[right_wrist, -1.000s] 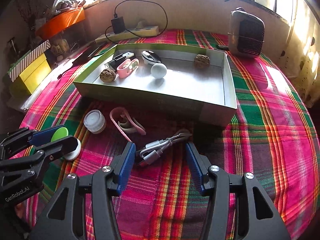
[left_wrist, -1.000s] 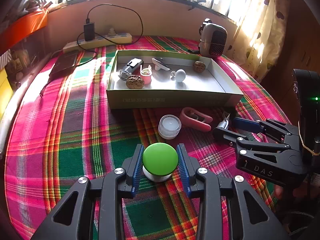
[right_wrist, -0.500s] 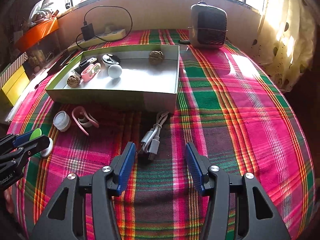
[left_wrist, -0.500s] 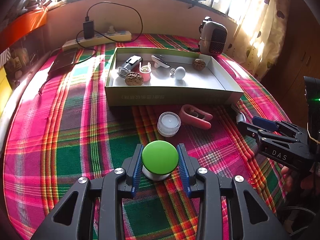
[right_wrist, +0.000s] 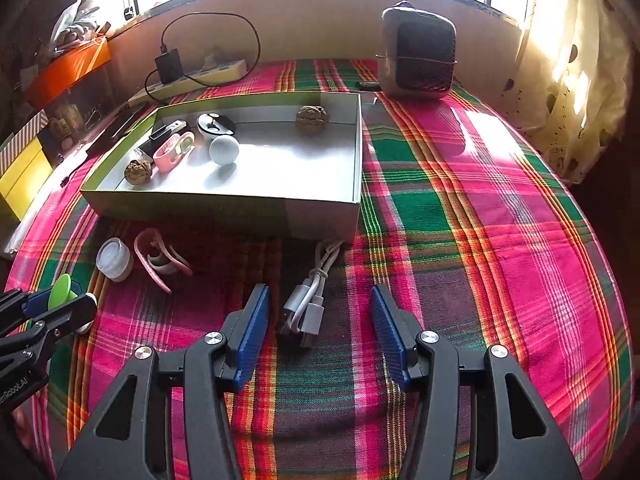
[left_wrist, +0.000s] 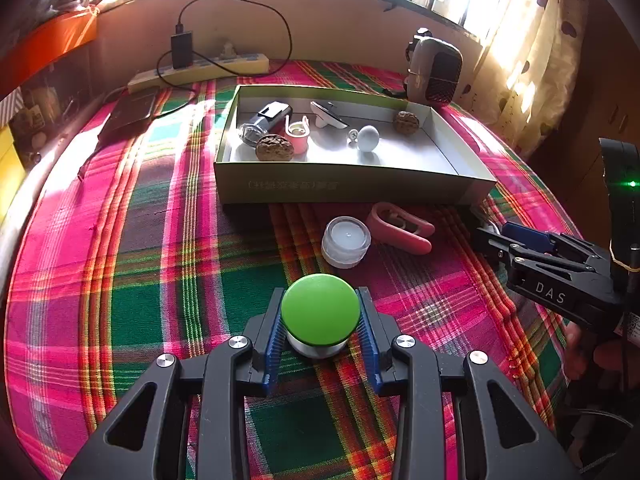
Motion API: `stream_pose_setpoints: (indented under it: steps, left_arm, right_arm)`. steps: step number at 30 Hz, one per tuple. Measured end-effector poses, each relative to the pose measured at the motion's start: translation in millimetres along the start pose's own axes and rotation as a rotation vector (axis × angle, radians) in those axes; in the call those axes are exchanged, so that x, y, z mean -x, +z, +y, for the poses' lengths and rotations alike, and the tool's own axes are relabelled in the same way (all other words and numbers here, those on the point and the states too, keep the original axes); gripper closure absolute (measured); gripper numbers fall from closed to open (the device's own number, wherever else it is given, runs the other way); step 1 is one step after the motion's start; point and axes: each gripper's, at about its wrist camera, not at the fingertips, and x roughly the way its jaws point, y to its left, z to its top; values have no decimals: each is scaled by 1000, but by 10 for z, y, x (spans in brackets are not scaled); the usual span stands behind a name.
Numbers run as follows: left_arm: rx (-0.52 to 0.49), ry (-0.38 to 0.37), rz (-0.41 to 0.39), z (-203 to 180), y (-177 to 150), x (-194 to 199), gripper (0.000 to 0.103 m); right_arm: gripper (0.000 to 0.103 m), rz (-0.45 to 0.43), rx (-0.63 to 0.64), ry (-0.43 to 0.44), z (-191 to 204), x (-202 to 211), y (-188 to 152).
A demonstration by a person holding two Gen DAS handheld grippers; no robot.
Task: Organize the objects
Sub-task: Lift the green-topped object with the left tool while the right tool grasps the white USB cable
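My left gripper (left_wrist: 320, 320) is shut on a green-topped button with a white base (left_wrist: 320, 314), held just above the plaid cloth; it also shows in the right wrist view (right_wrist: 60, 291). My right gripper (right_wrist: 320, 312) is open, its blue pads either side of a coiled white USB cable (right_wrist: 306, 300) on the cloth. The open green box (left_wrist: 352, 190) lies beyond, holding two walnuts, a white ball (left_wrist: 368, 138), a pink clip and small gadgets. A small white jar (left_wrist: 346, 240) and a pink clip (left_wrist: 400, 230) lie in front of the box.
A small heater (right_wrist: 418, 60) stands behind the box's right corner. A power strip with charger and cable (left_wrist: 200, 70) lies at the back left. A dark flat device (left_wrist: 130, 112) lies left of the box. Orange and yellow boxes sit off the left edge.
My left gripper has lifted slightly with the green button. My right gripper has drawn back and swung right, so the cable now lies between its open pads.
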Motion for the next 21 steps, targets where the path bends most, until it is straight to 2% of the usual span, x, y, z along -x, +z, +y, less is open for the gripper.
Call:
stream_pose_setpoints:
  steps: [3,10,14,21]
  left_arm:
    - [-3,6,-1,-5,6,-3,72]
    - [6,18,-7,11,3,0,72]
    - [7,22,-7,7,-2,4,72]
    - [8,27,-9,31,-13,15,72]
  right_arm:
    - [54,0,5,-9,1,6,-4]
    - [75,-7,0,-9,-35,28,-8]
    - [82,-9,-13,-11,-65,37,-12]
    - [83,-16,-21,8,-97,62,-38]
